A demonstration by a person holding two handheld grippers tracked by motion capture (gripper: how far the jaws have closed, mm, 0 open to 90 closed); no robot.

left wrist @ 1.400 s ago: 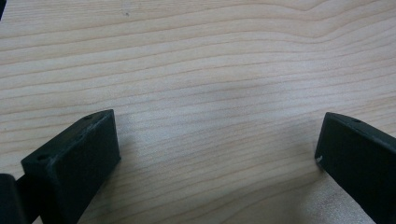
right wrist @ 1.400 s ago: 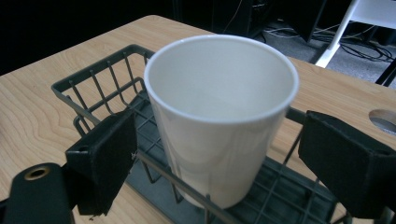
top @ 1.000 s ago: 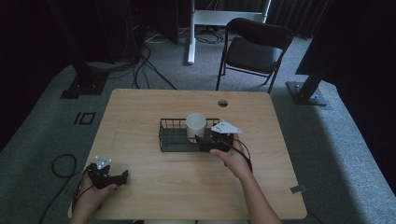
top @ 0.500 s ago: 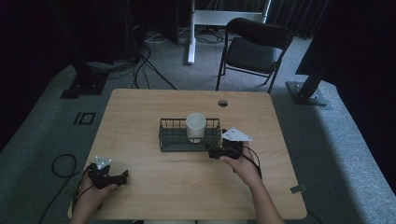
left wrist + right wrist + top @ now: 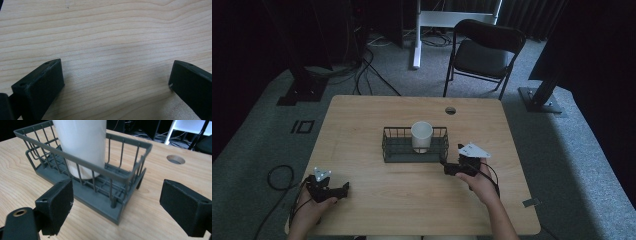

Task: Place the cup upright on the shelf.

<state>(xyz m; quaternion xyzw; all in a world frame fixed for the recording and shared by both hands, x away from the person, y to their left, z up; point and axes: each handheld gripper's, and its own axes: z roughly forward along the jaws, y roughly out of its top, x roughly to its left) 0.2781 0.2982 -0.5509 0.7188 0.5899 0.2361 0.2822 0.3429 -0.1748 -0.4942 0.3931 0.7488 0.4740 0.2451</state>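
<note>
white cup [image 5: 421,136] upright in the wire basket [image 5: 394,150], centre of the frame.
right gripper [image 5: 452,169] lies low just right of the basket, jaws spread, empty; left gripper [image 5: 341,190] rests lower left, jaws spread over bare table [image 5: 412,200].

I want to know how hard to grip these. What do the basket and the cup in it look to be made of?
Basket: dark grey wire, probably coated metal, matte; thin straight bars with open gaps. Cup: plain white, smooth, dull; ceramic or plastic, cannot tell which.
</note>
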